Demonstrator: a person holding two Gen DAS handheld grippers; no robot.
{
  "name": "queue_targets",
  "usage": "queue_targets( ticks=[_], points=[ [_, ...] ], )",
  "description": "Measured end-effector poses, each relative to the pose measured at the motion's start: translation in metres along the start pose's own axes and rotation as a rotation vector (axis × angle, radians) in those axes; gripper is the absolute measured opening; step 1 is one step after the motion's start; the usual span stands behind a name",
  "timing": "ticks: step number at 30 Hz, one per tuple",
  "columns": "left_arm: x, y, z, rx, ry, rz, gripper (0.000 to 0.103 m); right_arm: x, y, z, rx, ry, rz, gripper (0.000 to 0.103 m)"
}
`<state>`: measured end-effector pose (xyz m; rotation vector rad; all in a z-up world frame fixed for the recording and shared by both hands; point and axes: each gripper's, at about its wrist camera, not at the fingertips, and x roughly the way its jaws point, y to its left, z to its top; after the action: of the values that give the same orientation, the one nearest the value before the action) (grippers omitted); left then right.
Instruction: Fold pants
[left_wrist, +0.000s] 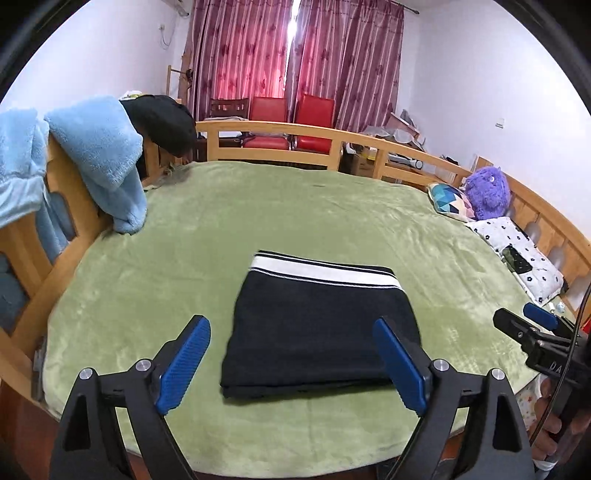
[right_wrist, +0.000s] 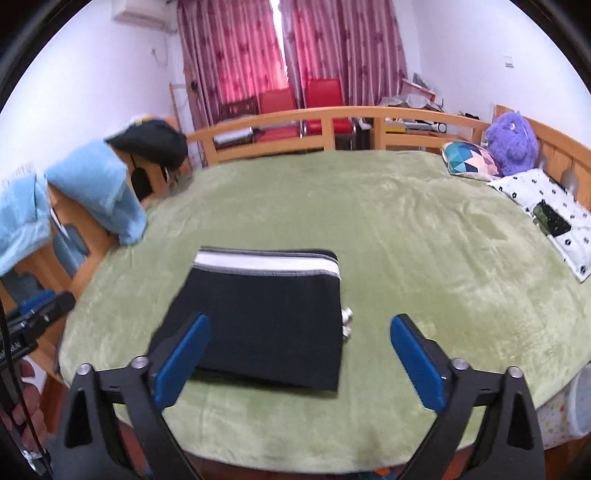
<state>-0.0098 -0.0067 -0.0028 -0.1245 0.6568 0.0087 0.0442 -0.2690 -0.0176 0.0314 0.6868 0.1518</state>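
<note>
Jaws of both grippers are standing wide apart, gripping nothing, above folded pants.
Left gripper (left_wrist: 291, 363) is hovering low in the frame over the pants (left_wrist: 317, 328), which are lying folded at centre on the green blanket (left_wrist: 258, 206) of the bed, striped waistband on the far edge. Right gripper (right_wrist: 300, 363) is hanging over the pants' right edge; blue towel (left_wrist: 99, 155) is draping the bed rail at upper left.

pants (left_wrist: 317, 328): 1 (folded) | red chairs (left_wrist: 267, 122): 2 | pillows (left_wrist: 517, 254): 2 | purple plush (left_wrist: 487, 192): 1
</note>
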Motion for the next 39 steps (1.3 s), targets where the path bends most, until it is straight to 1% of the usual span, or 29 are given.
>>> queue_targets(
  ticks=[1,4,7,11,20,24,31,39],
  points=[
    [0.000,-0.004,-0.001,-0.002,0.008,-0.006,0.090,-0.004,0.003,-0.001,-0.016,-0.010,-0.017,0.103],
    [0.005,-0.012,-0.010,0.030,0.045,-0.030,0.091,-0.007,0.002,-0.005,-0.022,-0.004,-0.031,0.103],
    [0.010,-0.013,-0.017,0.021,0.056,-0.021,0.091,-0.005,-0.004,-0.015,-0.007,0.009,-0.056,0.103],
    [0.013,-0.017,-0.022,0.030,0.071,-0.027,0.091,-0.001,-0.013,-0.026,0.027,0.017,-0.042,0.103],
    [0.000,-0.023,-0.025,0.048,0.036,0.002,0.091,-0.005,-0.013,-0.033,0.044,-0.002,-0.030,0.103],
    [-0.003,-0.022,-0.026,0.046,0.039,-0.004,0.091,-0.007,-0.012,-0.033,0.053,-0.007,-0.022,0.103],
    [-0.008,-0.024,-0.028,0.051,0.031,-0.006,0.091,-0.009,-0.010,-0.034,0.037,-0.011,-0.035,0.103],
    [-0.012,-0.025,-0.028,0.045,0.034,-0.006,0.091,-0.009,-0.011,-0.037,0.046,-0.006,-0.036,0.103]
  ],
)
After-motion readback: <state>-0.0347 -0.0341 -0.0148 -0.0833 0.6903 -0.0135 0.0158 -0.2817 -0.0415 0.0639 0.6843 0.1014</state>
